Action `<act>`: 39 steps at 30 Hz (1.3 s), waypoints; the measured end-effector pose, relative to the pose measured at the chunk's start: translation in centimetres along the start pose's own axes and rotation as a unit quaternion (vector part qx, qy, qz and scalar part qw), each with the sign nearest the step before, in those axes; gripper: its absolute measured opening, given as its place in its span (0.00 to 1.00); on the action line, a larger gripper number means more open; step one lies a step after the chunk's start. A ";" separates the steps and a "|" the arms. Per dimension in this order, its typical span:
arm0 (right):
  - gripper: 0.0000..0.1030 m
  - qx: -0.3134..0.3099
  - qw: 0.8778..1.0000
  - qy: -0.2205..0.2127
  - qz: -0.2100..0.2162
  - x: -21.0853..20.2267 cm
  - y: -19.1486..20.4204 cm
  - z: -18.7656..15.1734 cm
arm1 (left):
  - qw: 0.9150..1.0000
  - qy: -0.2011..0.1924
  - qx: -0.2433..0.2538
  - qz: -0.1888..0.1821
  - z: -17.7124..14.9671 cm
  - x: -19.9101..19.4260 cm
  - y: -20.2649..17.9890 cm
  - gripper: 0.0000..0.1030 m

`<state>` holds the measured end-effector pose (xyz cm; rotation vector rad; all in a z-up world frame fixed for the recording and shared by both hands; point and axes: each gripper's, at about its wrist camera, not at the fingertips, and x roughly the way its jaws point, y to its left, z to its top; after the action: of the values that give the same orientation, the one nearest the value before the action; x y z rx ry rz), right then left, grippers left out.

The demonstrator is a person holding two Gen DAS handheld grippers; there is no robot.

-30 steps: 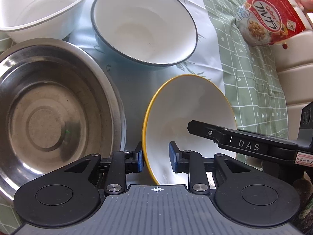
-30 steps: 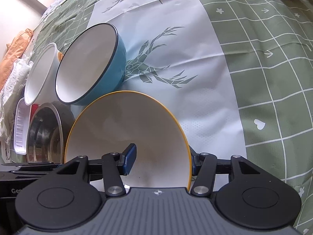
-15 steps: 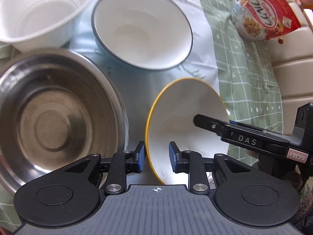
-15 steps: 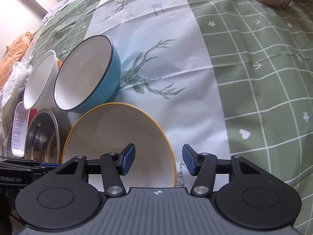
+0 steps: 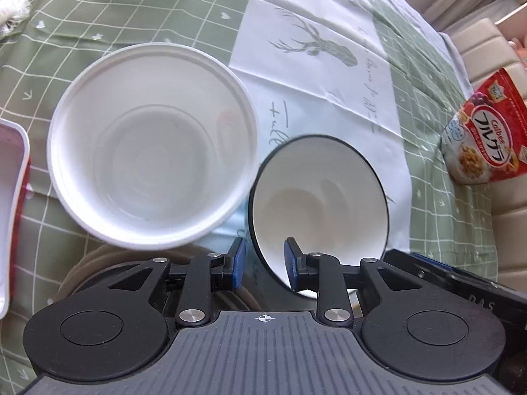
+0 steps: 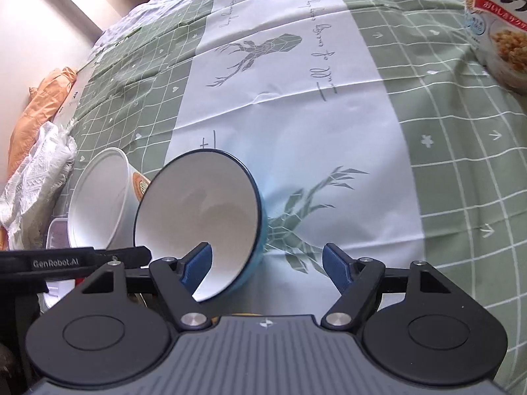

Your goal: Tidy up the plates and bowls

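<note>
A blue bowl with a dark rim and white inside stands on the deer-print cloth, beside a white disposable bowl. My left gripper hovers over the blue bowl's near rim. Its jaws stand narrowly apart and the rim shows between them, untouched. My right gripper has jaws that are opening wide. One finger is over the blue bowl and the other over the cloth, and neither pad presses on anything. A sliver of the yellow-rimmed bowl peeks out under the right gripper body. The steel bowl lies mostly hidden beneath the left gripper.
A red cereal bag lies at the right edge of the cloth by cream cushions. A red-and-white tray sits at the left. A white towel and an orange bag lie far left. The white disposable bowl touches the blue one.
Both grippers moved off the yellow-rimmed bowl and forward to the blue bowl. The yellow bowl is no longer between either pair of fingers. The right jaws have spread wider.
</note>
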<state>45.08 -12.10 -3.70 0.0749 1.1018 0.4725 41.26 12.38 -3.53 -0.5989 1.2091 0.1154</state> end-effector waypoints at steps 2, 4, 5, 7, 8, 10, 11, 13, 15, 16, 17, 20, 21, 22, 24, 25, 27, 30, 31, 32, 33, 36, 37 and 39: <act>0.72 0.020 1.000 0.008 0.008 1.6 0.2 0.6 | 1.000 0.001 0.004 0.001 0.3 0.6 -0.1 0.27; 0.72 0.039 0.999 0.016 0.022 2.9 0.2 1.0 | 1.000 0.001 0.009 0.002 0.6 0.9 0.1 0.27; 0.72 0.046 0.998 0.020 0.027 3.5 0.3 1.1 | 1.000 0.001 0.012 0.002 0.7 1.1 0.1 0.27; 0.59 0.047 0.998 0.027 0.033 4.4 0.5 1.4 | 1.000 0.003 0.016 -0.001 0.8 1.6 0.2 0.26; 0.49 0.047 0.998 0.033 0.036 4.8 0.5 1.5 | 1.000 0.002 0.020 0.001 0.9 1.7 0.1 0.26; 0.47 0.052 0.997 0.039 0.035 5.4 0.4 1.7 | 0.999 0.001 0.034 0.009 0.9 1.9 -0.2 0.25; 0.46 0.053 0.997 0.041 0.037 5.6 0.3 1.8 | 0.999 0.001 0.038 0.012 0.9 2.0 -0.3 0.25; 0.45 0.055 0.997 0.045 0.038 5.7 0.1 1.9 | 0.999 0.001 0.041 0.016 1.0 1.9 -0.5 0.25; 0.45 0.051 0.997 0.045 0.035 5.3 0.0 2.1 | 0.999 0.003 0.043 0.020 1.2 1.9 -1.0 0.26; 0.45 0.045 0.998 0.042 0.029 5.0 0.0 2.2 | 0.999 0.006 0.043 0.019 1.3 1.9 -1.4 0.26; 0.45 0.038 0.998 0.036 0.022 4.5 -0.2 2.6 | 0.999 0.010 0.046 0.016 1.5 2.0 -1.8 0.26; 0.45 0.037 0.999 0.022 0.009 3.6 -2.0 3.5 | 0.998 0.021 0.066 -0.004 1.9 2.7 -3.5 0.26; 0.45 0.041 0.999 0.020 0.006 3.5 -2.6 3.7 | 0.997 0.023 0.073 -0.014 2.0 3.2 -4.1 0.26; 0.45 0.048 0.999 0.020 0.001 3.5 -3.4 3.9 | 0.997 0.026 0.075 -0.024 2.1 3.7 -4.5 0.26; 0.45 0.059 0.998 0.024 0.002 3.7 -4.6 3.9 | 0.996 0.033 0.073 -0.030 2.4 4.8 -5.0 0.26; 0.45 0.063 0.998 0.028 0.009 4.0 -5.1 3.8 | 0.996 0.033 0.072 -0.031 2.6 5.3 -5.3 0.26; 0.46 0.071 0.997 0.039 0.012 4.9 -6.0 3.5 | 0.997 0.030 0.065 -0.031 3.0 5.8 -5.3 0.26; 0.51 0.086 0.995 0.046 0.023 6.0 -6.8 3.4 | 0.998 0.038 0.046 -0.034 3.8 7.0 -4.9 0.25; 0.59 0.088 0.994 0.047 0.033 6.1 -6.9 3.4 | 0.998 0.044 0.043 -0.035 4.0 7.4 -4.9 0.24; 0.66 0.088 0.994 0.049 0.043 6.2 -6.9 3.5 | 0.997 0.048 0.044 -0.035 4.1 7.7 -4.9 0.24; 0.69 0.087 0.994 0.053 0.050 6.4 -6.9 3.6 | 0.997 0.050 0.047 -0.036 4.2 8.0 -5.1 0.24; 0.79 0.068 0.994 0.068 0.049 6.9 -6.1 4.0 | 0.996 0.060 0.058 -0.040 4.6 8.6 -5.4 0.23; 0.82 0.058 0.995 0.074 0.045 7.1 -5.6 4.2 | 0.995 0.064 0.060 -0.042 4.9 8.7 -5.3 0.22; 0.87 0.042 0.994 0.089 0.037 7.5 -4.9 4.6 | 0.995 0.068 0.065 -0.045 5.4 8.7 -5.1 0.16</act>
<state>53.40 -12.72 -9.31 0.1500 1.2972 0.5058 51.01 8.81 -8.29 -0.5525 1.3082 -0.0804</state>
